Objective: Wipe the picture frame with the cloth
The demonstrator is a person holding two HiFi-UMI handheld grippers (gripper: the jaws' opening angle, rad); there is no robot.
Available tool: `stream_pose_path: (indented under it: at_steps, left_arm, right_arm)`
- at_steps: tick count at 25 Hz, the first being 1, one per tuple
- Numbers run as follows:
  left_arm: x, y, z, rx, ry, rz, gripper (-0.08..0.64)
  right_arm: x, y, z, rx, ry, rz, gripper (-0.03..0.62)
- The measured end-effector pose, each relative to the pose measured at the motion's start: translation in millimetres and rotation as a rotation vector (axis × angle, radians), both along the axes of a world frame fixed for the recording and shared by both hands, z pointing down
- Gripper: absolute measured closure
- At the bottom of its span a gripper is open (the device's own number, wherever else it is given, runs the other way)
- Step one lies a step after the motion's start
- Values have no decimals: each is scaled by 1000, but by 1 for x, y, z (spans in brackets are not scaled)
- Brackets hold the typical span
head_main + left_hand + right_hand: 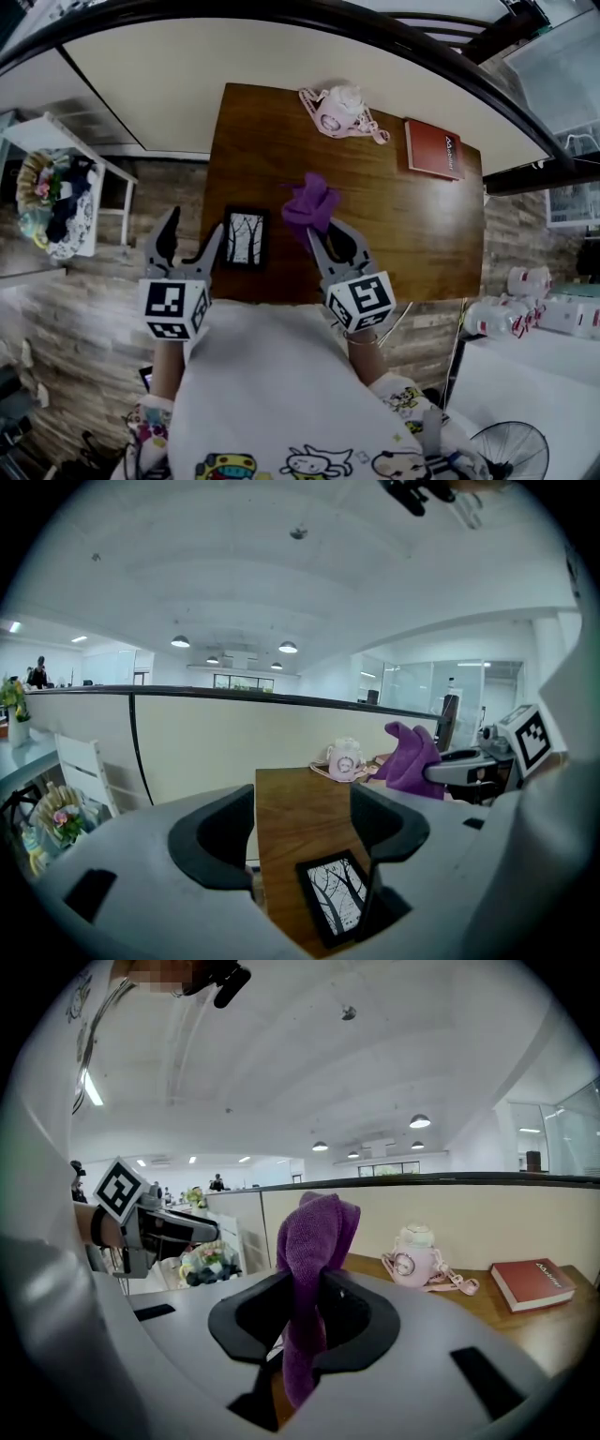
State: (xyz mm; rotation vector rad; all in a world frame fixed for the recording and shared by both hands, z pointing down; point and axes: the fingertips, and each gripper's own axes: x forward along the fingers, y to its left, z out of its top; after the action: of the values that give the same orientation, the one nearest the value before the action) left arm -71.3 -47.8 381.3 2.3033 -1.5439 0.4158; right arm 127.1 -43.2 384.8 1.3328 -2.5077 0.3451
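A small black picture frame (245, 237) with a tree print lies flat near the front left of the wooden table (394, 234); it shows again low between the left jaws as the frame (337, 895). My left gripper (190, 242) is open, hanging over the table's left edge beside the frame. My right gripper (325, 225) is shut on a purple cloth (310, 202), held above the table to the right of the frame. The cloth (311, 1279) stands up and hangs between the right jaws.
A pink bottle with a strap (338, 112) and a red book (433, 148) lie at the table's far side. A white shelf with flowers (56, 202) stands to the left. A partition wall (281, 66) runs behind the table.
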Motion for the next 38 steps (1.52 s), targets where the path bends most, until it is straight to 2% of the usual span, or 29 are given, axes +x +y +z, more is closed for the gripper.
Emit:
stream_pose_path:
  at_steps: [11,22,38]
  left_arm:
    - [9,-20,10,-24,16,107,265]
    - [1,-18,24,-64,33,167,265]
    - [8,3,77,-189,5,257,265]
  right_arm:
    - [-4,-8,5,-24,19,75,531]
    - [-23,-9,10,-40,34,97,531]
    - [-38,3,45,-113,23,135,531]
